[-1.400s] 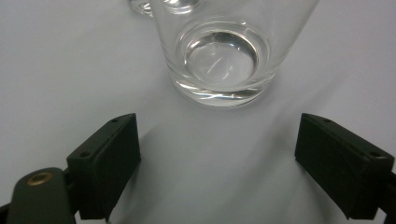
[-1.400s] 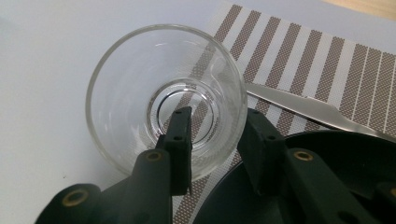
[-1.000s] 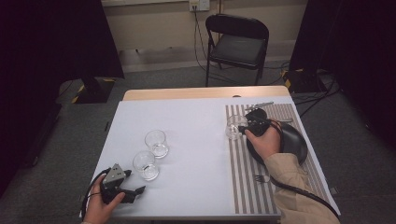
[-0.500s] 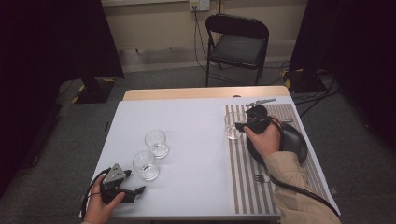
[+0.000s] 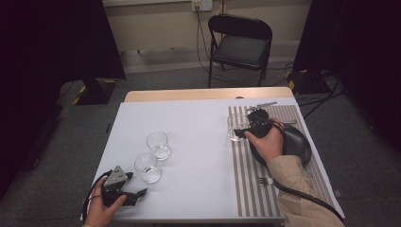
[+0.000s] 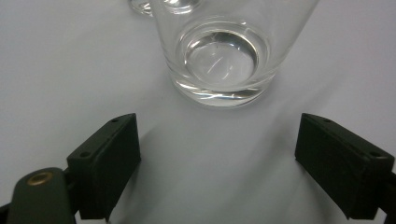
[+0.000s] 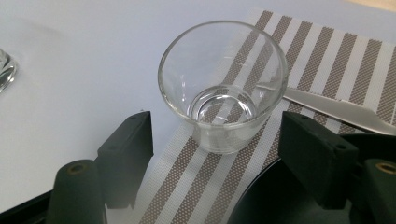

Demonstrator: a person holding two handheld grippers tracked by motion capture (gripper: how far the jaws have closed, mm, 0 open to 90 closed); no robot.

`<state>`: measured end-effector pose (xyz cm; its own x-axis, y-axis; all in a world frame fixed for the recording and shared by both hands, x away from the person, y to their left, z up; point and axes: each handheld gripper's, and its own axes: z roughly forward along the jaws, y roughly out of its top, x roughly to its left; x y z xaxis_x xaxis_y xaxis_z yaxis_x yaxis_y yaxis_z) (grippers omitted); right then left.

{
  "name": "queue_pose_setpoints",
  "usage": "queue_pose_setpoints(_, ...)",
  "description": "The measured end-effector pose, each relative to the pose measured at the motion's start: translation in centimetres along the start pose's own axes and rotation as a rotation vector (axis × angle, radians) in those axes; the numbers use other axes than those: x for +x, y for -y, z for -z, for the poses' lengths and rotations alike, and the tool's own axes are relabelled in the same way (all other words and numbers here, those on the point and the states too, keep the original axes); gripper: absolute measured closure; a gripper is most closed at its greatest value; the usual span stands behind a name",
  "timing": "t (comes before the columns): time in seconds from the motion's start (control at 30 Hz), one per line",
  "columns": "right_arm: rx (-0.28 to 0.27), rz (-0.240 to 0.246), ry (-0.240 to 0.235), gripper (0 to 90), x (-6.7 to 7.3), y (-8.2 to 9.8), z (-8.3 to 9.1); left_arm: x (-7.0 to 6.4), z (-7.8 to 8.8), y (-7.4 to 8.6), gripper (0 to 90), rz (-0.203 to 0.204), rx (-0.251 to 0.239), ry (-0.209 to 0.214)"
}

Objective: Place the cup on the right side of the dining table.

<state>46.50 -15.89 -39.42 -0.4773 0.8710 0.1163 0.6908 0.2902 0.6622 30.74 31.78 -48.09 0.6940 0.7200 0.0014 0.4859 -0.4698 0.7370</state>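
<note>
Leftward first, by the near left corner of the table (image 5: 198, 118): left gripper (image 5: 137, 194) with jaws spread wide and empty, pointed at the nearer tumbler (image 5: 147, 167); second tumbler (image 5: 158, 145) just beyond, close beside it but apart

Then across to the striped placemat (image 5: 246, 189), far left corner: third glass (image 5: 237, 127) upright and empty, standing on the mat's edge. Right gripper (image 5: 242, 134) level with it, jaws just now opening, glass between the tips but clear of both pads, so released rather than pinched. Dark plate (image 5: 295, 144) under the hand, knife (image 7: 336, 109) just behind the glass, fork (image 5: 265, 180) nearer the front edge

Probably light, rigid, smooth and slippery; likely to chip or crack if knocked or dropped. Best taken low on the thick base or across the mid wall, pads square on opposite sides, squeezing gently and lifting straight up
</note>
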Motion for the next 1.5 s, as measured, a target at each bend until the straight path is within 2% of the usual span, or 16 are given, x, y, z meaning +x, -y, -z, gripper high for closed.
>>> queue_pose_setpoints(0.17,0.015,0.001,-0.003,23.7,0.0,0.1,0.0,0.0,0.0,0.0,13.1,0.000,0.000,0.000)
queue_pose_setpoints(0.27,0.026,0.007,-0.022,17.1,0.1,0.4,0.1,0.0,0.0,0.0,13.2,-0.001,-0.001,-0.001)
queue_pose_setpoints(0.33,0.024,0.015,-0.040,16.9,0.1,0.5,0.1,0.0,0.0,0.0,13.2,0.000,-0.001,0.000)
queue_pose_setpoints(0.7,0.022,0.029,-0.049,16.5,0.6,0.6,0.8,0.0,0.0,0.0,13.2,-0.005,-0.002,-0.005)
queue_pose_setpoints(0.9,0.025,0.058,-0.048,16.7,0.9,0.9,0.8,0.0,0.0,0.0,13.2,-0.005,-0.002,-0.005)
queue_pose_setpoints(1.5,0.038,0.071,-0.067,16.8,1.3,1.3,0.9,0.0,0.0,0.0,13.2,-0.006,-0.002,-0.005)
